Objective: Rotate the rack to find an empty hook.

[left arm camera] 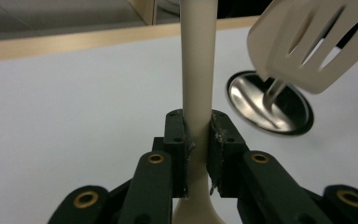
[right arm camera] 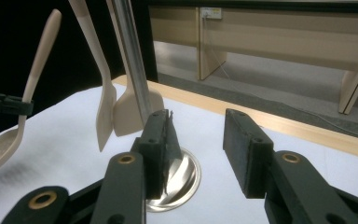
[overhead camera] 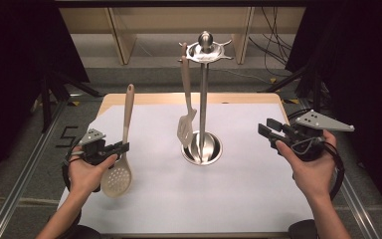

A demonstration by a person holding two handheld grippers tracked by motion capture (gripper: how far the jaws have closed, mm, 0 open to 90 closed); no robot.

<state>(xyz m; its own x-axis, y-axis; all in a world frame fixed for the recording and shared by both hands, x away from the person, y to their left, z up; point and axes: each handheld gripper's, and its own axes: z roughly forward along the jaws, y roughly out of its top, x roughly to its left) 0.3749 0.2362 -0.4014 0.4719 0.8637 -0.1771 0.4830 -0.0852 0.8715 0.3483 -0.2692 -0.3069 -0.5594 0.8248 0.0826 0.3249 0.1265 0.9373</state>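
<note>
At the lower left of the frame the left claw [overhead camera: 123,148] is clamped on the handle of a slotted spoon [overhead camera: 118,176] above the tabletop [overhead camera: 258,199], while the right claw [overhead camera: 264,130] gapes wide and empty at right.

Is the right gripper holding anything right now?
No, the right gripper stands open, with bare gap between its jaws.

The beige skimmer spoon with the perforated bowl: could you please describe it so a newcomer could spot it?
Start at the steel utensil stand mid-table, then look left to the left gripper. It clamps the beige perforated skimmer spoon; the beige slotted spatula hangs from the stand instead.
</note>
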